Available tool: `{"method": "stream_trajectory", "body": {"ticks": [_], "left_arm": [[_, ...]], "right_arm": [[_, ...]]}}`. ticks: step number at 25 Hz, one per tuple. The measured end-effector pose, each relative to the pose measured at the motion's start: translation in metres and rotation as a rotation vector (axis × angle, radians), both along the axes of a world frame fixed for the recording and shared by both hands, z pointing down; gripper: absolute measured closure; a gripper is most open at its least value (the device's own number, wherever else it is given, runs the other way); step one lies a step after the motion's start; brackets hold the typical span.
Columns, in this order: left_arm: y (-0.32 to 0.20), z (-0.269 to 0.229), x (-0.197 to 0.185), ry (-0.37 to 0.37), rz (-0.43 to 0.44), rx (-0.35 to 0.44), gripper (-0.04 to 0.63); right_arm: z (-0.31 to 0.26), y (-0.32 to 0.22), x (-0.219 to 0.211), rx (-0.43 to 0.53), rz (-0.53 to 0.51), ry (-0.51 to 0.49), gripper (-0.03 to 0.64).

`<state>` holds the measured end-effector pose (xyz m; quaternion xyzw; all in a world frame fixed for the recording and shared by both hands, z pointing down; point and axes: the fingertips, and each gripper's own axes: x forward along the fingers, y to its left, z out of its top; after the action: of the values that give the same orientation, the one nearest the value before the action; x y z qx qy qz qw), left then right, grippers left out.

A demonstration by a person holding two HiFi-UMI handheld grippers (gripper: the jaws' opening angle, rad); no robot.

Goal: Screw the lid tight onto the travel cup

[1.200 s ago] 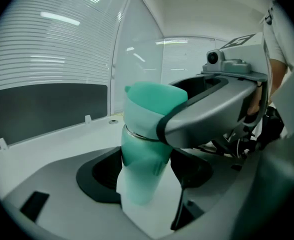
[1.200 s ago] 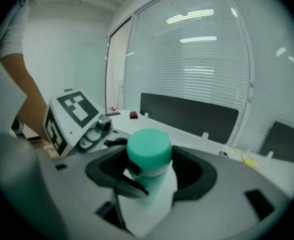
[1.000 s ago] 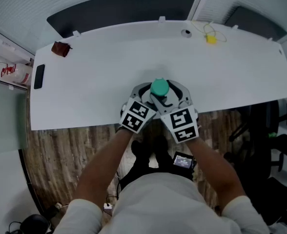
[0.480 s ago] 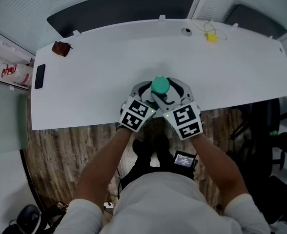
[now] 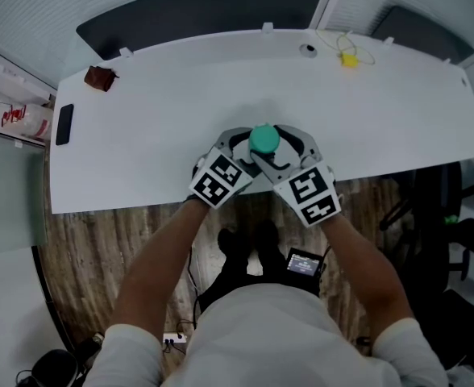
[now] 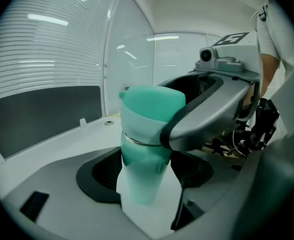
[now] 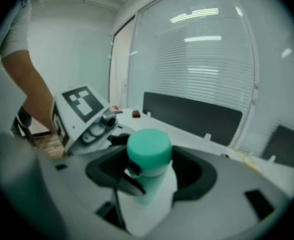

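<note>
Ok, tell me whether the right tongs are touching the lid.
Touching. In the left gripper view, the right tongs press a dark pad against the lid at its lower rim.

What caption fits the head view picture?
Left hand-held gripper holds the travel cup while right hand-held gripper grips its green lid.

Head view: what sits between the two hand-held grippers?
The teal travel cup stands between the left hand-held gripper and the right hand-held gripper; both gripper views show it between their jaws too.
</note>
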<state>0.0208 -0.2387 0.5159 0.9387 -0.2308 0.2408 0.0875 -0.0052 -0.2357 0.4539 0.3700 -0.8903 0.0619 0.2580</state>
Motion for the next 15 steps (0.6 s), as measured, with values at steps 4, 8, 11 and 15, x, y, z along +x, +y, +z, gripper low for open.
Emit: {"method": "stream_trajectory", "body": {"ticks": [4,8,11,15], "left_arm": [[-0.0015,-0.0006,0.0008,0.028,-0.114,0.015,0.276],[-0.0044,-0.0012,-0.0002,0.028,-0.194,0.021,0.276],[-0.0068,-0.0007,-0.0010,0.024,-0.249,0.021,0.276],[-0.0058,-0.0010,-0.0002,0.024,-0.247,0.019,0.276]], "right_arm": [[-0.0001,-0.0002,0.0033,0.014,0.102,-0.005,0.323],[-0.0007,-0.0020,0.0040,0.027,0.171,0.002,0.324],[-0.0001,-0.0043,0.0043,0.019,0.202,-0.008,0.324],[-0.0003,-0.0037,0.0050,0.018,0.183,-0.013,0.324]]}}
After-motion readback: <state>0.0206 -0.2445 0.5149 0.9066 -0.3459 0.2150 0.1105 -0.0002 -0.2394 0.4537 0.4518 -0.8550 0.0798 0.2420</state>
